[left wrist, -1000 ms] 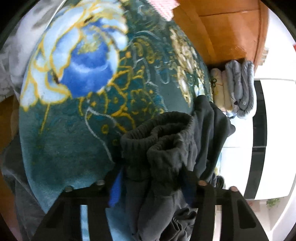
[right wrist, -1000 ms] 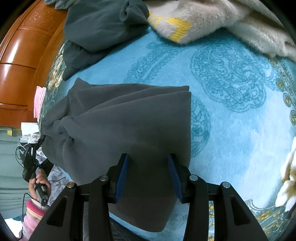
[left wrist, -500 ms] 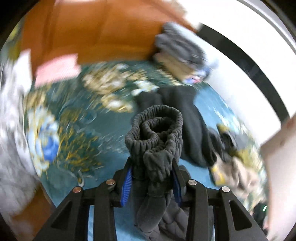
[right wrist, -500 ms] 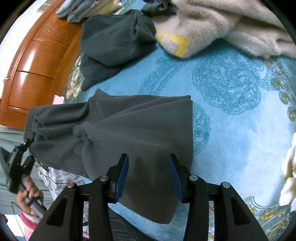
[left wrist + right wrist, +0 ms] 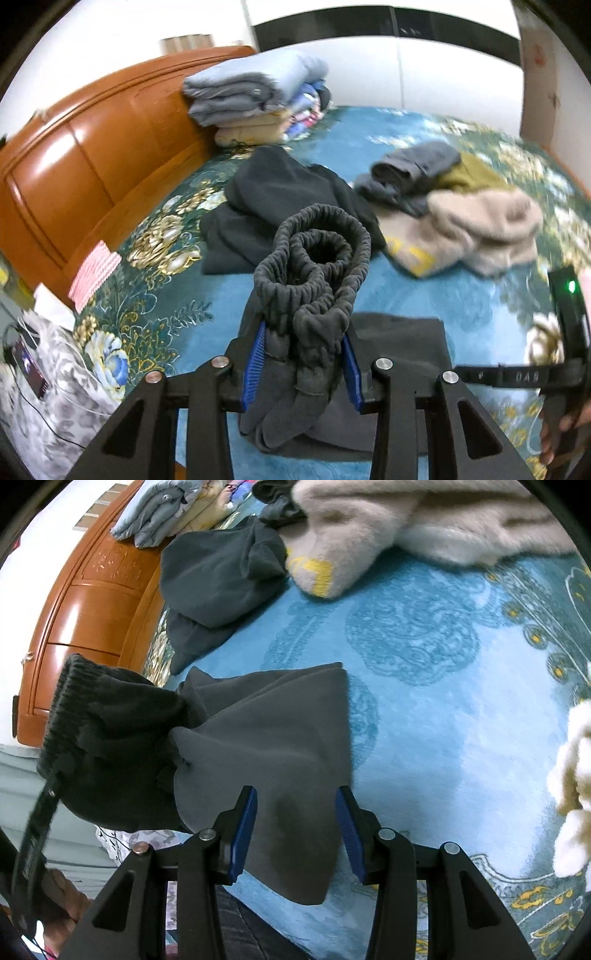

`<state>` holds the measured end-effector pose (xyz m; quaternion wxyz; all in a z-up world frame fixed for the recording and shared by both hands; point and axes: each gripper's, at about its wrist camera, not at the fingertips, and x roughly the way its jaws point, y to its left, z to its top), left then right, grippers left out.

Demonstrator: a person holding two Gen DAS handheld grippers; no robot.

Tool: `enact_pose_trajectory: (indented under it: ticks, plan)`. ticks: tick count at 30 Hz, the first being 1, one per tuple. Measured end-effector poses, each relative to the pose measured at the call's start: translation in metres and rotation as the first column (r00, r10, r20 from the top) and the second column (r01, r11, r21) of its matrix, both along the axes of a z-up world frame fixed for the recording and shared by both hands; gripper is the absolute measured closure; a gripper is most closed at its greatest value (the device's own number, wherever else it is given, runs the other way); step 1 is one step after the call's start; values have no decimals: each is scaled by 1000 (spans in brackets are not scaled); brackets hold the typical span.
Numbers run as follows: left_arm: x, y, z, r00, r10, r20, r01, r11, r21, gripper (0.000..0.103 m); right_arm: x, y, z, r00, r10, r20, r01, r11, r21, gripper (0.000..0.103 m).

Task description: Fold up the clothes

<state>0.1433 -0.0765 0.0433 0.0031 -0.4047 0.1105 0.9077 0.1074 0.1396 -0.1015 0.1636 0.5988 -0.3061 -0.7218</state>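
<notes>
Left gripper (image 5: 304,363) is clamped on the pants (image 5: 266,738) by the bunched waistband (image 5: 314,251), right gripper (image 5: 295,830) spread apart over them on the blanket (image 5: 443,720).

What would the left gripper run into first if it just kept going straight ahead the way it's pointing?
Probably the dark folded garment lying on the bed beyond the bunched waistband that the left gripper is clamped on; depth is hard to judge through the fisheye.

A bed (image 5: 424,280) in a teal floral blanket carries dark grey trousers (image 5: 280,746), a dark garment (image 5: 266,199), a beige fleece (image 5: 480,229) and a folded stack (image 5: 255,99).
</notes>
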Motion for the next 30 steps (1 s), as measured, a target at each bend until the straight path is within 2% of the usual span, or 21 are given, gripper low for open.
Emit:
enact_pose_trajectory:
  ticks: [3,9,11,13,17,20,22,24,26,28,30]
  plan:
    - [3,18,-9,1000,-15,26,16,999,-42,61,0,5,-4,1000,-12,6,12,1000,-5,58]
    - [7,41,-21,996,-29,82,34,997,-69,54,2,12,-10,999,-29,18,29,1000,-11,58]
    - [9,42,-20,994,-43,102,47,998,-37,47,3,13,-12,999,-32,20,32,999,-10,58]
    - [9,44,-17,992,-54,117,54,999,-2,45,3,13,-14,999,-34,24,34,999,-6,58]
    - [15,49,0,990,-115,80,110,992,61,44,2,14,-14,999,-35,23,35,999,-2,58]
    - [14,35,11,993,-103,54,96,987,130,42,3,19,-8,999,-43,6,43,999,-3,58]
    - [9,11,11,998,-47,51,37,983,181,39,2,24,0,998,-58,-22,58,998,-11,58]
    - [1,-22,2,994,55,96,-75,974,215,38,2,27,7,997,-62,-47,61,998,-25,57]
    - [-5,-54,-14,973,163,165,-202,946,255,38,1,25,16,996,-44,-79,40,998,-49,47]
    - [-11,-86,-30,936,260,237,-323,903,283,38,-2,15,22,994,-13,-109,2,995,-102,44]
    - [-16,-98,-47,913,294,284,-369,891,264,38,-6,-1,25,992,26,-120,-43,989,-140,44]
